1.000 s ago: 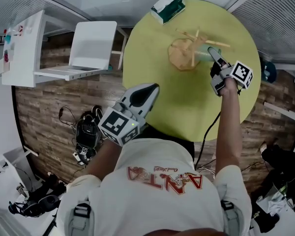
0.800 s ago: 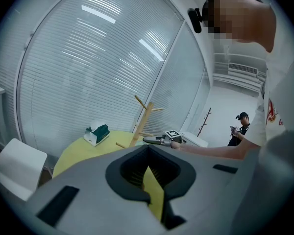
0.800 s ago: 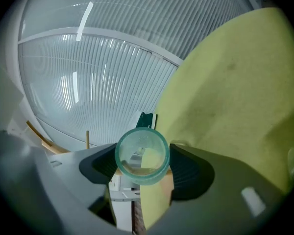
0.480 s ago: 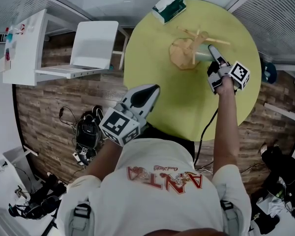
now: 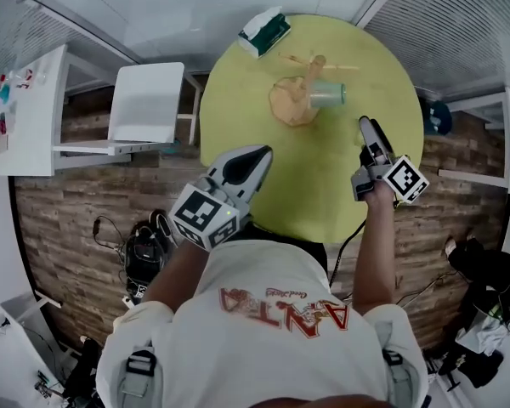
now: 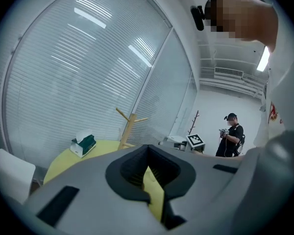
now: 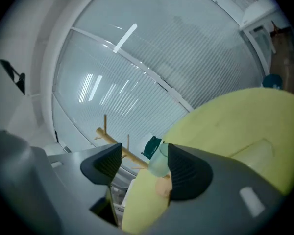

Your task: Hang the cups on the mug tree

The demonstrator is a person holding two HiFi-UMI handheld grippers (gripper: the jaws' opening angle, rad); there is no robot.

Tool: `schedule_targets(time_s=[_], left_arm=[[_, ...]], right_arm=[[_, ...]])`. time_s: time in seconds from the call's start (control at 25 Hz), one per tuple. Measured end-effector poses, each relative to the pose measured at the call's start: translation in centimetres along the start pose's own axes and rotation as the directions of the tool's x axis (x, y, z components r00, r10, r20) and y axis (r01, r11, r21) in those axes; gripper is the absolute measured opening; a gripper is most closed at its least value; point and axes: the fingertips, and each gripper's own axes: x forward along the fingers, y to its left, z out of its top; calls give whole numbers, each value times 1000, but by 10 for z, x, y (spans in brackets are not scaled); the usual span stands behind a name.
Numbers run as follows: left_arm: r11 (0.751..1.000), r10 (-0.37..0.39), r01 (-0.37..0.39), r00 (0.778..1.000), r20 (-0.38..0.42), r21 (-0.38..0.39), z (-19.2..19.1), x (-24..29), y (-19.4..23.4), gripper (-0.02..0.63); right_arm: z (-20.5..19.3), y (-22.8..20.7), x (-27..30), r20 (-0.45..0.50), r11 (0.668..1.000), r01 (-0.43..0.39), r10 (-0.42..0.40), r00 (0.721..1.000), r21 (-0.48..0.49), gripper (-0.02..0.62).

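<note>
A wooden mug tree [image 5: 299, 92] stands on the far part of the round yellow-green table [image 5: 323, 185]. A pale green cup [image 5: 327, 93] hangs on its right side. My right gripper [image 5: 365, 126] is over the table, nearer me than the cup and apart from it. It is open and its jaws have just been closing a little with nothing between them. Its view shows the cup [image 7: 158, 163] and tree [image 7: 112, 141] beyond the right gripper [image 7: 144, 155]. My left gripper [image 5: 253, 155] hovers at the table's near left edge, shut and holding nothing. The left gripper [image 6: 148, 153] faces the tree [image 6: 127, 126].
A green-and-white tissue box [image 5: 263, 32] lies at the table's far left edge. A white chair [image 5: 144, 100] and a white shelf [image 5: 34, 109] stand left of the table. Cables and gear [image 5: 140, 249] lie on the wood floor. A person [image 6: 230, 136] stands far off.
My right gripper has drawn back from the mug tree toward me and risen, leaving the cup hanging there. The left gripper has stayed near the table's near left edge.
</note>
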Motion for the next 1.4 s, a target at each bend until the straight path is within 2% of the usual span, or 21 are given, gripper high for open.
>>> schedule_targets(time_s=[0.08,0.16,0.24,0.32,0.36,0.44,0.64,0.72,0.8,1.0,1.2,1.4], left_arm=[[999,-33,33,999,9,17,7,1,-9,8],[997,-71,71,997,15,38,14,3,-18,8],[993,-108,107,994,17,58,21,7,-28,8],[988,-138,136,990,24,79,27,10,-37,8],[985,-152,149,988,29,90,32,11,-43,8],[978,-179,173,983,42,114,41,13,-53,8],[961,-221,205,973,69,187,61,15,-79,8],[955,-226,205,971,75,215,67,15,-88,8],[952,-226,204,971,76,229,70,14,-93,8],[947,-215,192,975,63,256,69,18,-101,8],[957,-212,191,974,78,221,68,19,-104,8],[960,-193,174,979,69,218,66,23,-103,8]], right_arm=[[4,21,-27,70,994,18,-10,998,-112,260],[10,48,-52,149,979,16,15,989,-205,194],[14,75,-74,194,954,23,38,980,-299,135],[15,96,-93,220,915,54,38,975,-399,56],[16,106,-102,233,891,77,33,972,-448,27],[20,123,-119,273,829,142,14,962,-540,6],[24,152,-152,348,642,311,-72,935,-701,2],[25,157,-159,349,606,330,-90,933,-724,2],[26,158,-162,347,601,331,-93,933,-728,2],[36,149,-163,344,628,326,-98,934,-706,3],[40,138,-162,326,653,314,-108,939,-689,3],[41,126,-160,301,674,298,-117,947,-676,3]])
